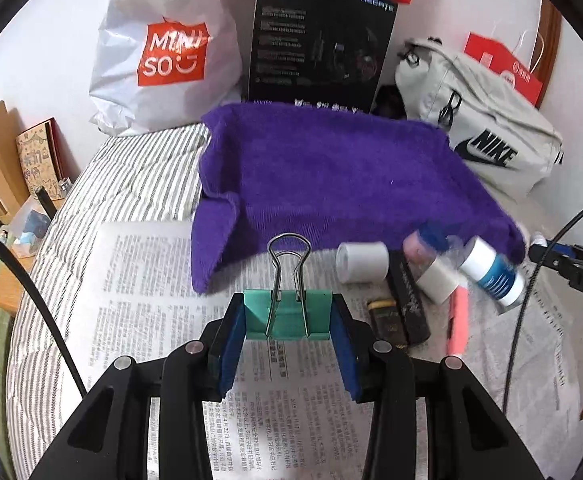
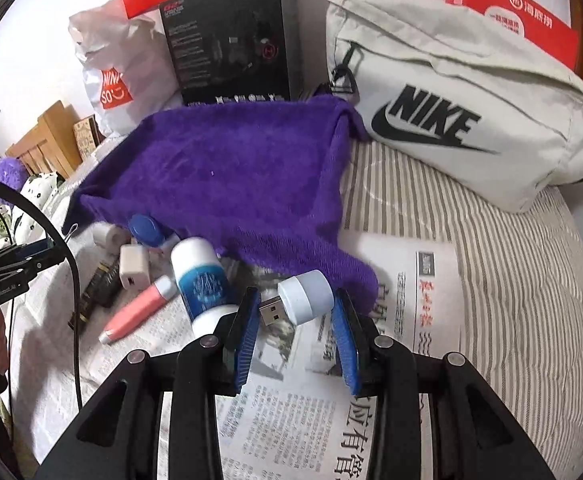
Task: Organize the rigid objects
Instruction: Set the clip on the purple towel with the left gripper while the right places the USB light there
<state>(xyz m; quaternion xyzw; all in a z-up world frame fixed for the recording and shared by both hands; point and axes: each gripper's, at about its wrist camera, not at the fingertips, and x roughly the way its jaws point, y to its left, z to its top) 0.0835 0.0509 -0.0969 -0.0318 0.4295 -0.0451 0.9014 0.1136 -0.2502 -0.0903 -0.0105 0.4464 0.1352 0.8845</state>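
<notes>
Two hand-held grippers hover over a bed spread with newspaper (image 1: 151, 320). The left gripper (image 1: 287, 320) is clamped on a green binder clip (image 1: 287, 314), its wire handles upright, held above the newspaper. The right gripper (image 2: 297, 312) is clamped on a white USB stick (image 2: 303, 296), metal plug pointing left. Between them, by the front edge of a purple towel (image 1: 331, 176), lie a blue-and-white bottle (image 2: 203, 280), a pink tube (image 2: 135, 310), a white charger (image 2: 133, 268) and a black box (image 1: 407, 300). A white Nike bag (image 2: 471, 120) rests behind.
</notes>
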